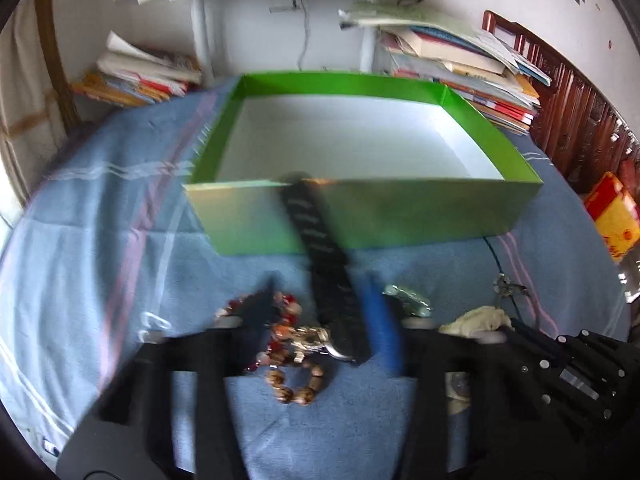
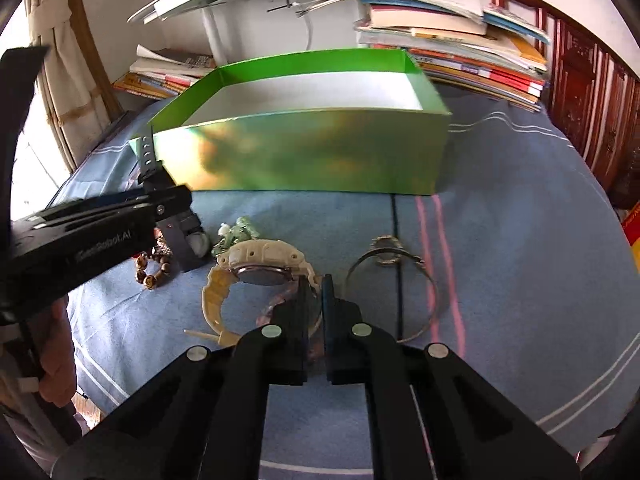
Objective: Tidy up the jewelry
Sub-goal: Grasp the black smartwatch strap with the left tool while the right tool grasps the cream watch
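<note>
A green box (image 1: 360, 216) with a white inside stands open on the blue cloth; it also shows in the right wrist view (image 2: 304, 156). My left gripper (image 1: 320, 312) is shut on a black watch (image 1: 324, 264), strap sticking up toward the box's front wall; the strap also shows in the right wrist view (image 2: 146, 156). Below lie a brown bead bracelet (image 1: 298, 388) and red beads (image 1: 280, 332). My right gripper (image 2: 316, 284) is nearly shut on a pinkish bangle (image 2: 288, 300), low over the cloth. A cream watch (image 2: 256, 268) and a silver bangle (image 2: 394, 292) lie beside it.
Stacks of books (image 2: 452, 36) and magazines (image 2: 168, 72) lie behind the box. A white desk leg (image 1: 200, 32) stands at the back. A dark wooden bedframe (image 2: 592, 92) runs along the right. A green-white trinket (image 2: 236, 232) lies near the cream watch.
</note>
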### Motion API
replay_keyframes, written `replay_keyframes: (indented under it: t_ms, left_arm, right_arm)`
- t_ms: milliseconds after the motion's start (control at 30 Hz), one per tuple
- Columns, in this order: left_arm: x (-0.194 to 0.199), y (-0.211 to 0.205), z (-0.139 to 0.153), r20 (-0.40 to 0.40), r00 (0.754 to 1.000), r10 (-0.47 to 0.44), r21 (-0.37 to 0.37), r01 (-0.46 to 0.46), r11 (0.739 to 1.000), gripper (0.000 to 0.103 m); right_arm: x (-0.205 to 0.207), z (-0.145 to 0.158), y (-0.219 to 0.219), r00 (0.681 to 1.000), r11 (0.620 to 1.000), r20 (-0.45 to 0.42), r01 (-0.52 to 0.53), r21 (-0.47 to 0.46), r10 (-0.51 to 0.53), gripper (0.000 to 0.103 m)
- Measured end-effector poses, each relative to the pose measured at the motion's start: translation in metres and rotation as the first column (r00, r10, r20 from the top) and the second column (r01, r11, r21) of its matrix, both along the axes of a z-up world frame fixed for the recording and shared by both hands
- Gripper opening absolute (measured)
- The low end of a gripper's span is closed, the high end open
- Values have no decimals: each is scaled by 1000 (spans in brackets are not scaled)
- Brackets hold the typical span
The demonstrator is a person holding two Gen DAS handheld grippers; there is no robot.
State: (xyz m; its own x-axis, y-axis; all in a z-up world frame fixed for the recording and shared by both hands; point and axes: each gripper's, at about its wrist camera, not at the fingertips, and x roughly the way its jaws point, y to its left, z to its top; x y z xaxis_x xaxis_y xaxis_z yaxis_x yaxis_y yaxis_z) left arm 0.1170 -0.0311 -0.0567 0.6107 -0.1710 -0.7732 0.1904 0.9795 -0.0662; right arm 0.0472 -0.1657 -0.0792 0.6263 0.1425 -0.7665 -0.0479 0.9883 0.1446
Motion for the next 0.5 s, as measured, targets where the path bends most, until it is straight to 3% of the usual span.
replay_keyframes:
  t_ms: [33, 133, 500]
  left_arm:
    - [1, 2, -1, -10, 1000, -2, -23, 2, 1000, 20]
    - [-4, 7, 6, 11, 1000, 6, -37, -6, 999, 18]
    - [-41, 37, 41, 96, 995, 0, -68, 6, 998, 17]
  right_arm:
    - [-1, 1, -2, 1000, 1000, 5, 6, 0, -6, 6]
    - [-1, 6, -11, 999, 1000, 20, 31, 1, -31, 7]
    - [-5, 15, -31, 992, 993, 59, 117, -30, -115, 7]
